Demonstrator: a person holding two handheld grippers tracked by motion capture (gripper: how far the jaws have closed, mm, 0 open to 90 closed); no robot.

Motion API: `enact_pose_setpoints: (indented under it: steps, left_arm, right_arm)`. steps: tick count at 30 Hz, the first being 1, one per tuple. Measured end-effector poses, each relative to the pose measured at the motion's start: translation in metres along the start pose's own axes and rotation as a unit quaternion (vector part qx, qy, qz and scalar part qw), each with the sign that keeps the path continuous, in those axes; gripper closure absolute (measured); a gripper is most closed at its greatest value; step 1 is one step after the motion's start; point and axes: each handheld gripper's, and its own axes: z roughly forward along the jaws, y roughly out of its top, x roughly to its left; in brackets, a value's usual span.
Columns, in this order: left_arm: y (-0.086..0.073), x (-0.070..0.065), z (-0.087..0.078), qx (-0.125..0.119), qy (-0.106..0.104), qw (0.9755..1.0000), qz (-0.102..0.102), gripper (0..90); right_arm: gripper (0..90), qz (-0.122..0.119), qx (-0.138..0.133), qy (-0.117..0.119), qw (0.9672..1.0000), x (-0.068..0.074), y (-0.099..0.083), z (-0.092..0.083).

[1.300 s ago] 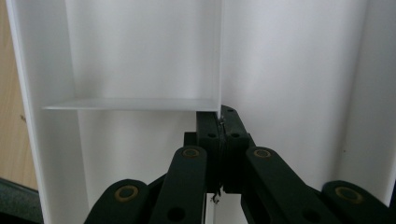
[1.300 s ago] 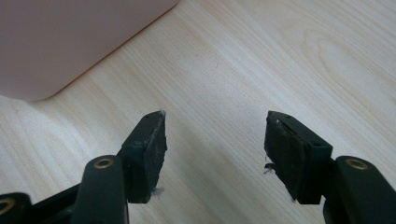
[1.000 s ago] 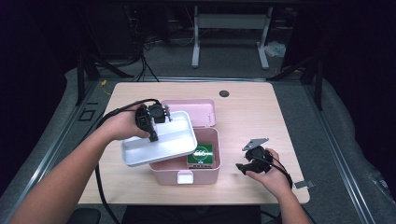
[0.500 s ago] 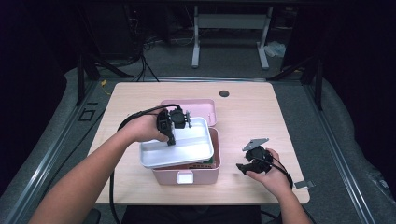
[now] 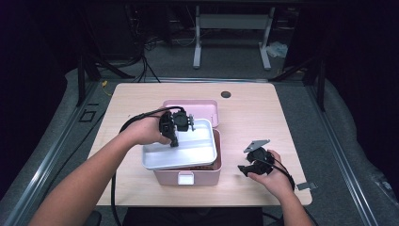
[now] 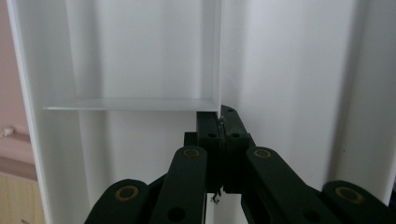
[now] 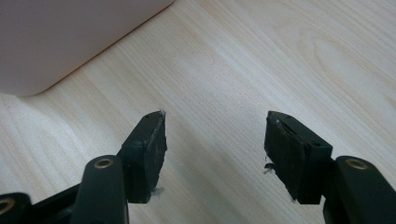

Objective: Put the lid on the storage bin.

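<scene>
The tray (image 5: 188, 146) is sitting on top of the box (image 5: 207, 173), whose lid (image 5: 197, 107) is standing open behind it. The box is resting on the worktop (image 5: 263, 117), the right gripper (image 5: 248, 168) lying just right of it.

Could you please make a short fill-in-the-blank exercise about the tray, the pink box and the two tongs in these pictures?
1. The left tongs are shut on a thin divider wall of the ____ tray.
2. The tray is held over the open ____ box.
3. The right tongs hold nothing, and their jaws are ____ above the wooden table.

Missing words: white; pink; open
</scene>
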Motion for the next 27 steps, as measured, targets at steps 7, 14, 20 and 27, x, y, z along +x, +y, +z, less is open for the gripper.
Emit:
enact_pose_setpoints:
  steps: [7, 14, 20, 27]
  left_arm:
    - [0.01, -0.002, 0.007, 0.0, -0.006, 0.9998, 0.017, 89.3]
    - [0.017, -0.003, 0.01, -0.003, -0.002, 0.9995, 0.033, 89.3]
    - [0.016, -0.004, 0.014, -0.004, -0.001, 0.9991, 0.043, 89.2]
    - [0.018, -0.003, 0.023, -0.001, -0.008, 0.9989, 0.046, 89.1]
  right_arm:
    - [38.2, -0.002, -0.001, -0.004, 1.0, -0.001, 0.0, -0.001]
    - [38.2, -0.002, 0.0, -0.005, 1.0, -0.001, -0.001, 0.0]
    - [38.2, -0.001, -0.002, -0.003, 1.0, -0.001, -0.001, -0.001]
    - [38.2, -0.001, -0.002, -0.001, 1.0, -0.002, -0.001, -0.001]
